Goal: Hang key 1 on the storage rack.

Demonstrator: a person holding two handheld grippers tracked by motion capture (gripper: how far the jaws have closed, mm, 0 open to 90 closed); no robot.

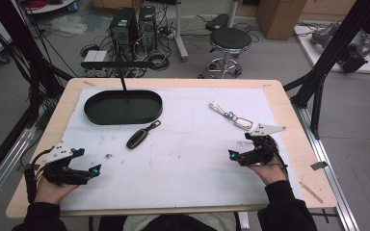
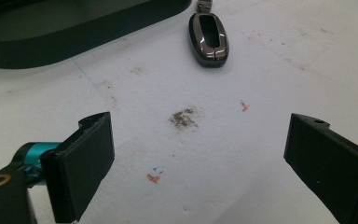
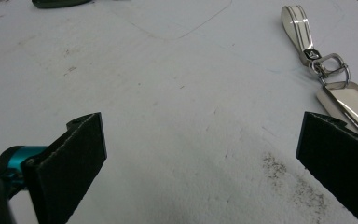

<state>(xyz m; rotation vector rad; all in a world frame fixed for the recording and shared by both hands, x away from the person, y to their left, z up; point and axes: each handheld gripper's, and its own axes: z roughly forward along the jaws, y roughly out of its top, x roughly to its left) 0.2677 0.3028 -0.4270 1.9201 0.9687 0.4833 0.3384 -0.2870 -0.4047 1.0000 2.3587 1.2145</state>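
- Left tool [image 1: 84,166]: near left of tabletop [image 1: 289,120], jaws wide apart, holding nothing.
- Right tool [image 1: 241,148]: near right, jaws wide apart, holding nothing.
- Black key fob [image 1: 139,136]: centre, just near of black oval tray [image 1: 123,107].
- Silver keychain [image 1: 230,116]: just beyond right tool.

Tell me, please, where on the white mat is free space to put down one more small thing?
The widest bare patch lies between the left hand-held gripper and the right hand-held gripper, nearer than the black key fob. Crowded spots: around the black tray and the silver keychain.
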